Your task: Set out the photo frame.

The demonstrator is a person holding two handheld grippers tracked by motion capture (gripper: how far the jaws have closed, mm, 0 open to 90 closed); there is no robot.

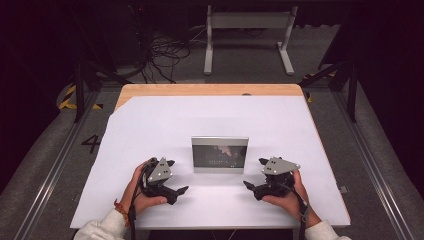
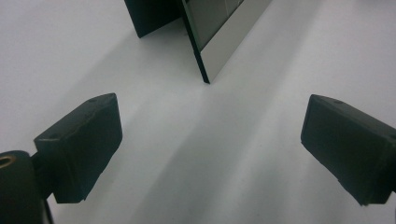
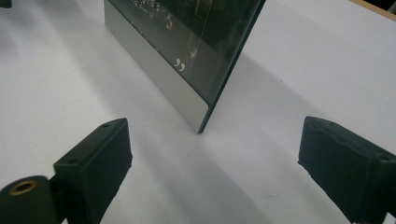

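Note:
A silver-rimmed picture frame (image 1: pixel 220 154) with a dark picture stands upright in the middle of the white sheet (image 1: pixel 210 115). My left gripper (image 1: pixel 177 176) rests on the sheet just left of it, jaws wide apart, open and holding nothing. In the left gripper view the frame (image 2: pixel 224 32) shows edge-on beyond the open gripper (image 2: pixel 210 121), with its dark back stand (image 2: pixel 149 16) beside it. My right gripper (image 1: pixel 254 173) sits just right of the frame, also open. In the right gripper view the frame's lower corner (image 3: pixel 187 93) lies ahead of the gripper (image 3: pixel 215 140), apart from both pads.
The white sheet covers a wooden table (image 1: pixel 210 90), whose bare strip shows at the far edge. Beyond the table are a white metal stand (image 1: pixel 247 35) and loose cables (image 1: pixel 165 55) on the floor. Metal rails (image 1: pixel 50 170) run along both sides.

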